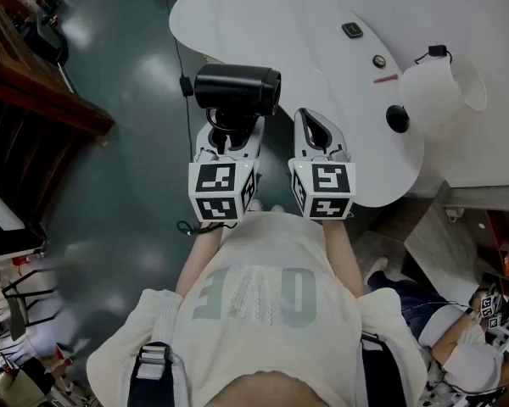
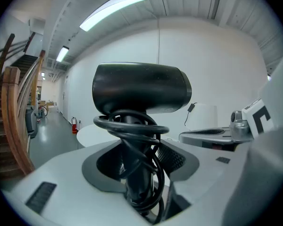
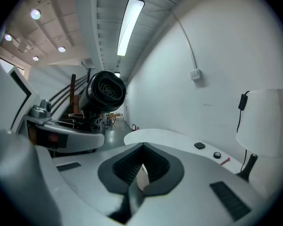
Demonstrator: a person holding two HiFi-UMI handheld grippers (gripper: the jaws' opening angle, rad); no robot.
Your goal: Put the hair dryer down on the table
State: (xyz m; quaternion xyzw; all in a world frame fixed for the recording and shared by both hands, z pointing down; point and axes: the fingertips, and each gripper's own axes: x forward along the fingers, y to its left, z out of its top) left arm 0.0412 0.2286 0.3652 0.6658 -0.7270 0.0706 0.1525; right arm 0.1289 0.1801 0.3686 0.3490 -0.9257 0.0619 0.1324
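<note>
A black hair dryer (image 1: 237,89) stands upright in my left gripper (image 1: 229,134), its barrel level and above the near edge of the white table (image 1: 271,24). In the left gripper view the jaws are shut on the hair dryer's handle (image 2: 134,182), with the black cord wound in loops round it and the barrel (image 2: 141,88) on top. My right gripper (image 1: 316,130) is beside it on the right, shut, with nothing between its jaws (image 3: 140,175). From the right gripper view the hair dryer (image 3: 105,91) shows end-on at the left.
On the table lie a small dark square thing (image 1: 352,30), a round knob (image 1: 379,60) and a red pen (image 1: 387,79). A white lamp (image 1: 441,87) with a black base (image 1: 397,119) stands at its right end. Wooden stairs (image 1: 34,83) are at the left; another person (image 1: 458,346) sits at the lower right.
</note>
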